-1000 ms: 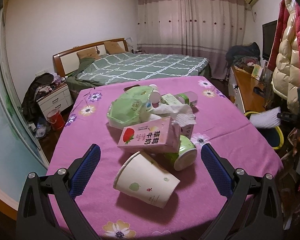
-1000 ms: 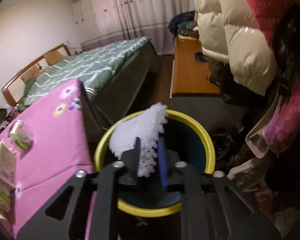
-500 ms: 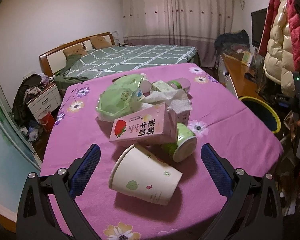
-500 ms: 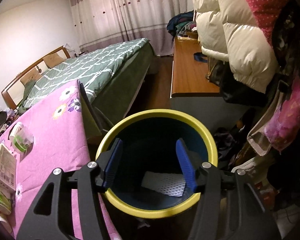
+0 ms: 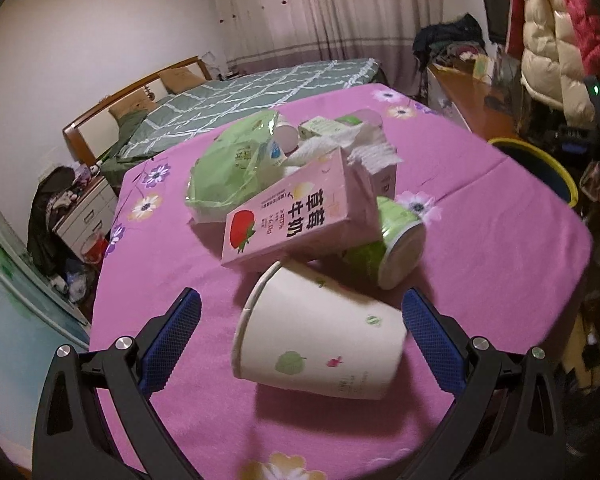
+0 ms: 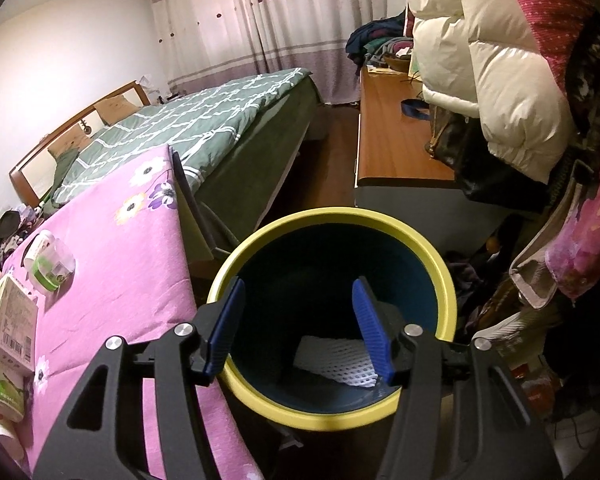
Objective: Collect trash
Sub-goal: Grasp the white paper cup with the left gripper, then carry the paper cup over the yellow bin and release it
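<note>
**Paper cup next**

Our left gripper (image 5: 300, 332) hangs low over the counter's (image 5: 500, 240) near edge, fingers spread wide either side of the cup (image 5: 320, 344), which lies tipped over there. It looks light and easily crushed, so we'd pinch gently across its middle. A milk carton (image 5: 296, 216) leans just behind it. Our right gripper (image 6: 300, 328) points down over the bin (image 6: 340, 216) beside the counter, fingers parted and empty; white mesh (image 6: 332, 360) lies inside.

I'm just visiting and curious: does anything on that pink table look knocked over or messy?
Yes. The paper cup lies on its side between the left gripper's open fingers, the strawberry milk carton rests tilted against a toppled green cup, and crumpled tissue sits behind them.
</note>
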